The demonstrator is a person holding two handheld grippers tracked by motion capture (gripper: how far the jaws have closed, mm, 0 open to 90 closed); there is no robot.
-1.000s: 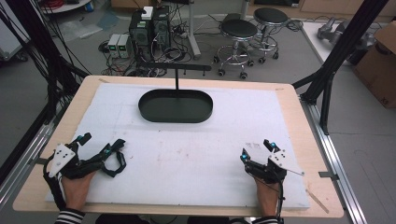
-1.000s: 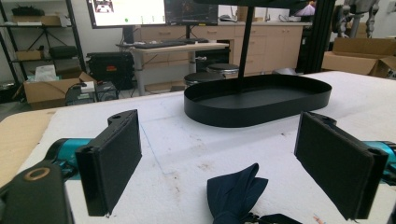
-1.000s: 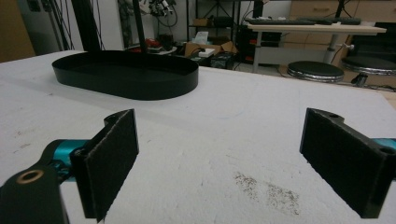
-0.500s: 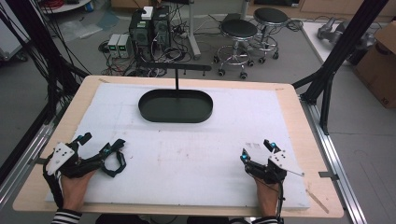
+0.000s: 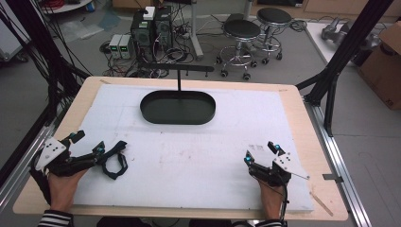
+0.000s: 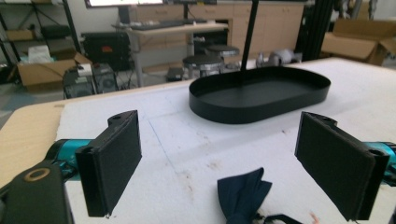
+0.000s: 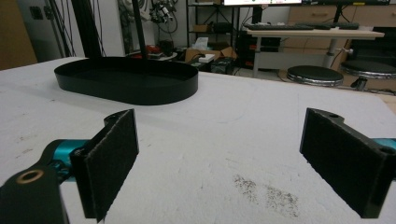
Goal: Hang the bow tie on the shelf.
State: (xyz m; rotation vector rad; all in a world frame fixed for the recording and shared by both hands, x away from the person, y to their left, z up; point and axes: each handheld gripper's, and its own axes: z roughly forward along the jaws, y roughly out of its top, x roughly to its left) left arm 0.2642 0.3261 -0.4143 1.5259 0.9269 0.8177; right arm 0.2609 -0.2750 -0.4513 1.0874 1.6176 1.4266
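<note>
While both tools are resting spread wide and empty, the strap (image 5: 113,160) is lying just ahead of the left tool (image 5: 85,144), probably a dark fabric band, its tip between the jaws; the right tool (image 5: 261,151) is sitting well apart from it.

Table (image 5: 302,101), pale wood top, is carrying a white sheet (image 5: 198,156) that is covering nearly the whole surface; a wood margin is showing on all sides. Black oval tray (image 5: 178,108) is sitting on the sheet toward the far edge, centre, with a thin post rising from it. Dark strap (image 5: 113,158) is lying near the front left. Faint stains are marking the sheet's middle and right.
</note>
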